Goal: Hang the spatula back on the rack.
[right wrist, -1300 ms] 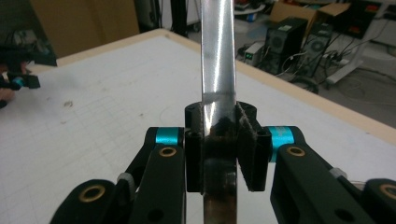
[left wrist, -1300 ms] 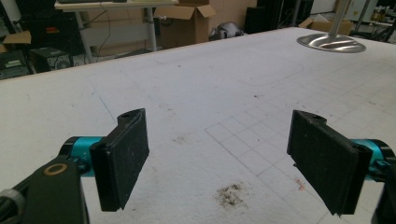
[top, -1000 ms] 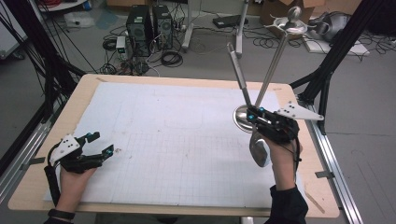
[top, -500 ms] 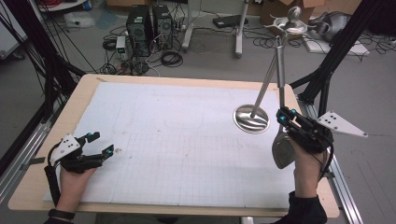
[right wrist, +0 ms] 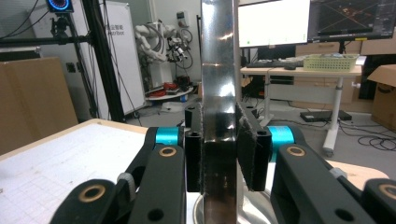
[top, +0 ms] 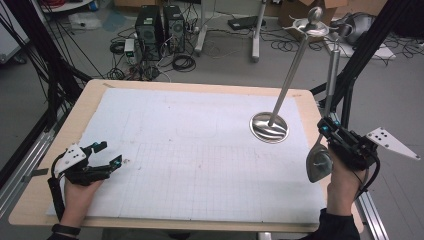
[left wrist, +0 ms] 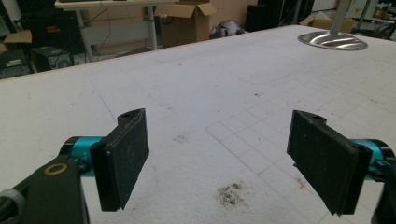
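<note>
r gripper (top: 334,145) clamping ladle (top: 327,100), handle upright, bowl down

Grey floor (top: 210,65) (tangled cables (top: 182,62))

Stand (top: 270,127) on the counter (top: 200,95) at two o'clock, ladle (top: 320,160) upright at four o'clock near the right edge, right gripper (top: 327,137) on it, left gripper (top: 109,155) at eight o'clock, well apart.

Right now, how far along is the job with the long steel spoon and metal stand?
Done: the long-handled steel spoon is off the round-based metal stand. In hand: the right gripper is shut on its handle. Left, probably: laying it on the white gridded sheet; left gripper rests open.
</note>
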Available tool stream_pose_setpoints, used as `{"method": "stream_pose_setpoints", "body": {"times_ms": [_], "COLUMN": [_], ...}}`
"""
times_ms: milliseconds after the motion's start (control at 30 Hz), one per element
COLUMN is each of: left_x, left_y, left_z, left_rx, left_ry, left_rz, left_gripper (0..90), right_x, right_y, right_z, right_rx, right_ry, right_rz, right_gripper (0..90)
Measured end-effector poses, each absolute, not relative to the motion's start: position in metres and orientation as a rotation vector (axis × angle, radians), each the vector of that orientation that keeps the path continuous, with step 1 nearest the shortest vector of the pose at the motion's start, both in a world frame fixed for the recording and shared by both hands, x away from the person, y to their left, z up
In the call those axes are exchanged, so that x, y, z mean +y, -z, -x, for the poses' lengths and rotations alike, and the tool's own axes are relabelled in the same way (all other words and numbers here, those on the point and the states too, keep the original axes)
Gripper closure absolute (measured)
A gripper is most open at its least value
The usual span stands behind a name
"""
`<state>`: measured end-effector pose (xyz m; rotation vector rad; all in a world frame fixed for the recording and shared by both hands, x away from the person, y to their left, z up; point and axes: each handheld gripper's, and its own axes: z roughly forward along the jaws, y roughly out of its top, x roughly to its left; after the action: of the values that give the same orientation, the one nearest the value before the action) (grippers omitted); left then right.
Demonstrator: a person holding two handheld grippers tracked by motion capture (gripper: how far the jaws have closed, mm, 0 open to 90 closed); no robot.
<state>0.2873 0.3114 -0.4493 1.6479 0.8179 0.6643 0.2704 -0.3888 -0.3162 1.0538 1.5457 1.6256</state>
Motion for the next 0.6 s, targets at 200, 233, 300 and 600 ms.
{"method": "stream_pose_setpoints", "body": {"times_ms": [200,233,300,600], "left_x": [0.311,0.311,0.311,0.311], "left_y": [0.449,0.449,0.449,0.449], "left_z": [-0.287,-0.287,-0.287,-0.287], "left_rx": [0.818,0.818,0.817,0.817], "left_ry": [-0.666,-0.666,-0.666,-0.664], "left_rz": [-1.650,-1.650,-1.650,-1.650], "left_gripper": [21.0,21.0,21.1,21.3], "right_x": [-0.394,-0.395,-0.395,-0.396], "right_y": [0.320,0.320,0.320,0.321], "right_z": [-0.274,-0.275,-0.276,-0.287], "right_rx": [1.538,1.542,1.544,1.553], "right_ry": [-1.630,-1.632,-1.637,-1.650], "right_rz": [-1.071,-1.073,-1.071,-1.085], "right_gripper": [74.9,74.9,75.0,74.9]}}
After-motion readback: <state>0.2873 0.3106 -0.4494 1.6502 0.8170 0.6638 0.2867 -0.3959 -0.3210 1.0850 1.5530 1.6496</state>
